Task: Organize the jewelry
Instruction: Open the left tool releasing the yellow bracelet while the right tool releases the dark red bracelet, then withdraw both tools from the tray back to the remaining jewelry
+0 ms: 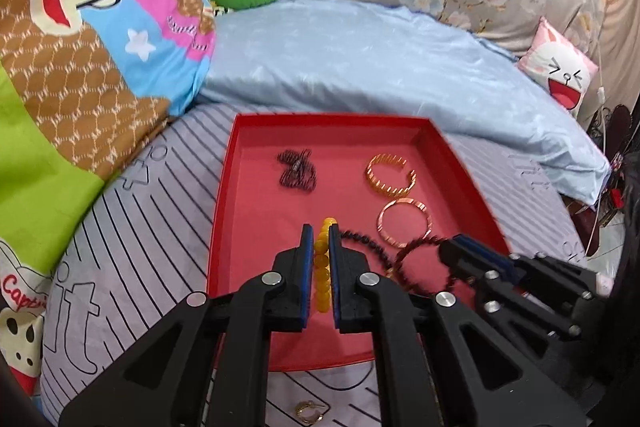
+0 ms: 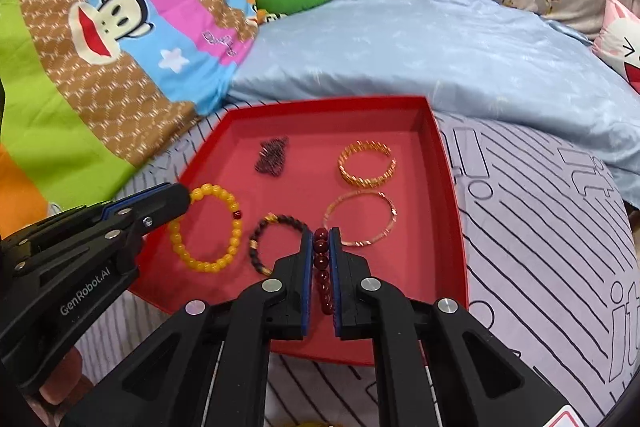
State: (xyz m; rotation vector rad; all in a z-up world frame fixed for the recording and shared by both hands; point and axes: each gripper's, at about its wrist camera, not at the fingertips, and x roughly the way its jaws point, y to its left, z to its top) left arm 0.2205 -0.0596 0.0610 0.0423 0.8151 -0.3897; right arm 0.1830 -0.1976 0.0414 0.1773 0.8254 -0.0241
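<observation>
I hold two bracelets over the red tray. My left gripper is pinched on the yellow bead bracelet, gripping it at its near-left edge, so the loop hangs out to the right of the jaws, over the tray's near-left part. My right gripper is pinched on the dark red bead bracelet; its beads run straight up between the pads, along the fingers.

What matters for setting down is the free floor. The dark braided bracelet lies just left of my right jaws, the thin rose-gold bangle just to the right, the gold cuff farther back. The gap under my right gripper looks narrow.
</observation>
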